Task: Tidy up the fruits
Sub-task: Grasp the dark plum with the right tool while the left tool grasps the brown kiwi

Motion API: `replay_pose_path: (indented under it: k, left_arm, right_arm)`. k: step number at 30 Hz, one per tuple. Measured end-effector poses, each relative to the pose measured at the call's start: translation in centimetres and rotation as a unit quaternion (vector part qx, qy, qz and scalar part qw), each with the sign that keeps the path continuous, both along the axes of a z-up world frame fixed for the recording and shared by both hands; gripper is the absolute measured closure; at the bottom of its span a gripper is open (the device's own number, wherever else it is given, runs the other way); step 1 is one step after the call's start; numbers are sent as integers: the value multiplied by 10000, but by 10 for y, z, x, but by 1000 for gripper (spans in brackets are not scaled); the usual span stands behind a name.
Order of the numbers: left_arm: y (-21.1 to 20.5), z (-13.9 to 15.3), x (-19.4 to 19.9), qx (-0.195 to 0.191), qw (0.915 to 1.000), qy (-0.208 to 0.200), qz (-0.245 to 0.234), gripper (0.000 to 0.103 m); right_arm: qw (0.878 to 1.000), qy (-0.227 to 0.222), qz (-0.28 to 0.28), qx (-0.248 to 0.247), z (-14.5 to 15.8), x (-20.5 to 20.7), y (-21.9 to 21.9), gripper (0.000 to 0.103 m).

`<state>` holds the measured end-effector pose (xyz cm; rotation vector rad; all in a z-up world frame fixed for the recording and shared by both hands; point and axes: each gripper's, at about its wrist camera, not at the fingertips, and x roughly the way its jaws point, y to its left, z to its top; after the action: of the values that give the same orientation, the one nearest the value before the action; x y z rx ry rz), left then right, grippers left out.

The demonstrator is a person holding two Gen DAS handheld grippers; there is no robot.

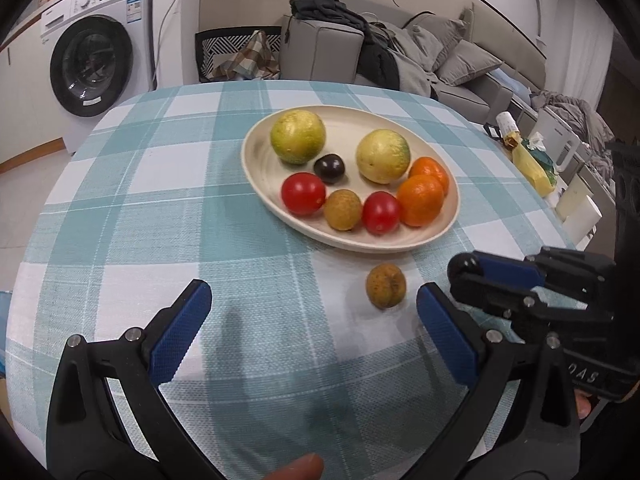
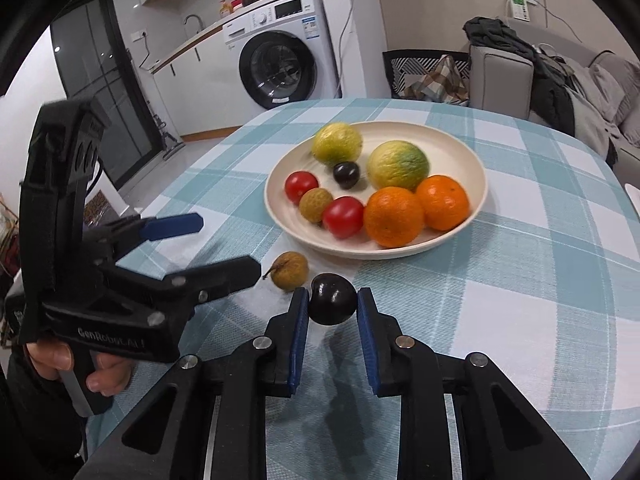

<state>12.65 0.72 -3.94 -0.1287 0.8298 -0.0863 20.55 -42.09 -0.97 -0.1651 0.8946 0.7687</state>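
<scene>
A cream plate (image 1: 256,148) (image 2: 464,140) on the checked tablecloth holds two yellow-green fruits, two oranges (image 2: 394,216), two red tomatoes (image 1: 303,193), a brown longan (image 1: 343,209) and a dark plum (image 1: 329,168). A loose longan (image 1: 386,285) (image 2: 289,270) lies on the cloth in front of the plate. My right gripper (image 2: 333,306) is shut on a second dark plum (image 2: 332,304), held above the cloth near the loose longan. My left gripper (image 1: 314,308) is open and empty, the loose longan just inside its right finger. It also shows in the right wrist view (image 2: 224,244).
The round table (image 1: 120,208) has its edge close on the left and right. A washing machine (image 1: 92,60), a chair (image 1: 236,54) and a grey sofa (image 1: 460,56) with clothes stand behind. Bottles and boxes (image 1: 532,160) sit off the right edge.
</scene>
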Motion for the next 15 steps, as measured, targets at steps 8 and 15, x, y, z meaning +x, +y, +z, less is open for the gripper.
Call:
replay_pose_path:
  k: [8, 15]
  left_arm:
    - [-23, -7, 11, -11, 9985, 252, -477, 25]
    - [-36, -10, 15, 83, 9964, 313, -782, 53]
  right_arm:
    - [9997, -46, -216, 91, 8, 7, -14, 78]
    - [9995, -10, -304, 92, 6, 9, -19, 78]
